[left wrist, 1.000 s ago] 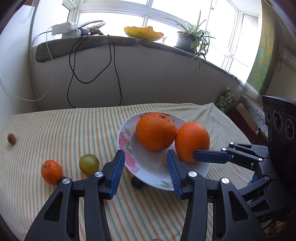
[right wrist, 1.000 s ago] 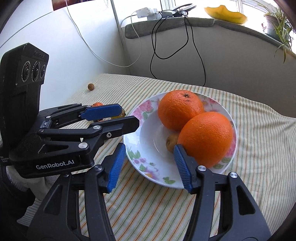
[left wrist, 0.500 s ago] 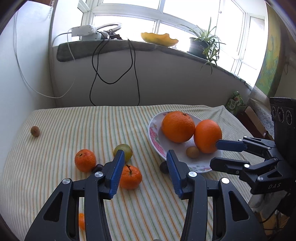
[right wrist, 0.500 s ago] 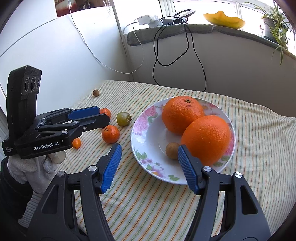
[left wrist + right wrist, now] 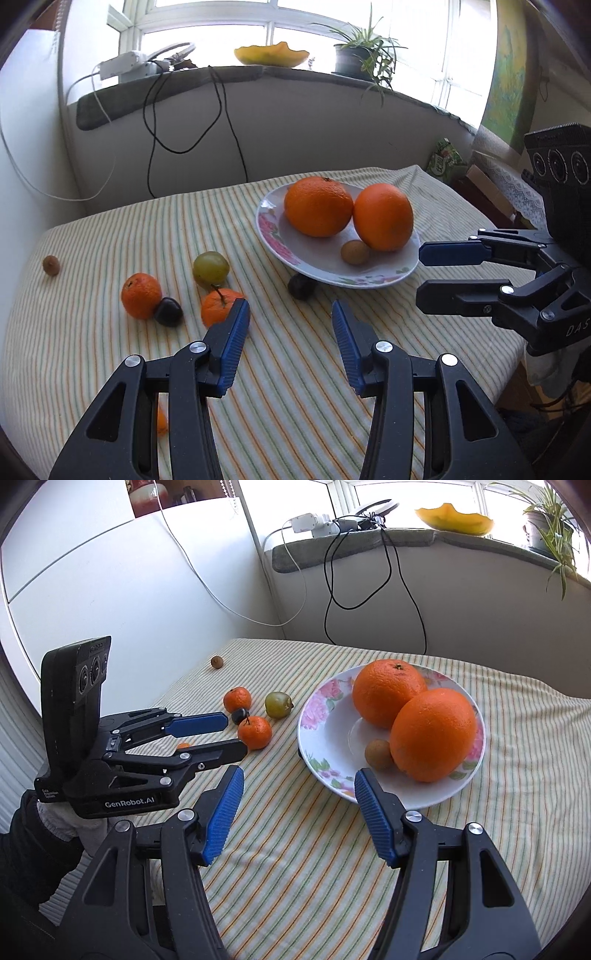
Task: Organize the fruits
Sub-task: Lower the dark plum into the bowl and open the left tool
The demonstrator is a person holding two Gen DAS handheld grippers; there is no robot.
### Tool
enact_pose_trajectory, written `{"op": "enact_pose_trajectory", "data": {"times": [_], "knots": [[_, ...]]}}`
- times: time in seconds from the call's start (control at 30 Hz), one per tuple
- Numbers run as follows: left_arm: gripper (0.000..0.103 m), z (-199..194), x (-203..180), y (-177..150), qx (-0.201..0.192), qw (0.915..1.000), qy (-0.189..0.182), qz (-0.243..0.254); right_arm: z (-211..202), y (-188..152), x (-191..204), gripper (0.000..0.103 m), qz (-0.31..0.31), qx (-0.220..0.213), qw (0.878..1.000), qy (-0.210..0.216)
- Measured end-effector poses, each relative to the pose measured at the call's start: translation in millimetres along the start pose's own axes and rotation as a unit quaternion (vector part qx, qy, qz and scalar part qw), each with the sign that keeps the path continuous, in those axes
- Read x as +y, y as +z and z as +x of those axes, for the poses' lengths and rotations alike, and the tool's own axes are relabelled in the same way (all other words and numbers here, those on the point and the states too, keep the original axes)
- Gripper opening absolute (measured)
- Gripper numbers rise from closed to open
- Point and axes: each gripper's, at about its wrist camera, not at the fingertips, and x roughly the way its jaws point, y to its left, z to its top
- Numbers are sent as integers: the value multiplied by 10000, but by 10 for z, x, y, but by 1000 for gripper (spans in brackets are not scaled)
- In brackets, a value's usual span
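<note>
A flowered white plate [image 5: 273, 240] [image 5: 332, 746] holds two big oranges [image 5: 318, 206] [image 5: 432, 734] and a small brown fruit [image 5: 354, 252] [image 5: 377, 754]. Left of it on the striped cloth lie two mandarins [image 5: 141, 295] [image 5: 255, 732], a green fruit [image 5: 210, 266] [image 5: 277, 704] and a dark fruit [image 5: 168, 312]. Another dark fruit [image 5: 301, 287] sits under the plate's rim. My left gripper [image 5: 290, 314] [image 5: 225, 734] is open and empty, in front of the loose fruits. My right gripper [image 5: 299, 782] [image 5: 424, 273] is open and empty at the plate's near edge.
A small brown fruit [image 5: 51, 264] [image 5: 217, 661] lies far left near the wall. A tiny orange fruit [image 5: 161, 421] shows under my left gripper. Black cables [image 5: 221, 110] hang from the windowsill. The table edge drops off at the right, with clutter [image 5: 447, 162] beyond.
Both grippers have pulled back from the plate and risen. My left gripper swung left, bringing the loose fruits into view. Both stayed open and empty.
</note>
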Motion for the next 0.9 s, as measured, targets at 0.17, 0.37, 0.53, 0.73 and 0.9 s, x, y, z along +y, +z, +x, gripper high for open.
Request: {"op": "enact_pose_trajectory", "data": {"times": [0.17, 0.37, 0.53, 0.73, 0.9], "knots": [[35, 165, -151, 43, 194, 9986, -139, 481, -67, -65, -158, 57, 312, 54, 9995, 49], [35, 393, -136, 87, 492, 9970, -123, 586, -188, -116, -340, 57, 556, -26, 9984, -69], [35, 483, -145, 148, 604, 9948, -8, 822, -229, -122, -407, 57, 622, -49, 9980, -73], [35, 565, -137, 171, 798, 9918, -111, 989, -260, -133, -440, 57, 681, -83, 9976, -45], [35, 645, -136, 196, 905, 9889, -241, 1156, -297, -136, -475, 57, 684, -124, 9976, -66]]}}
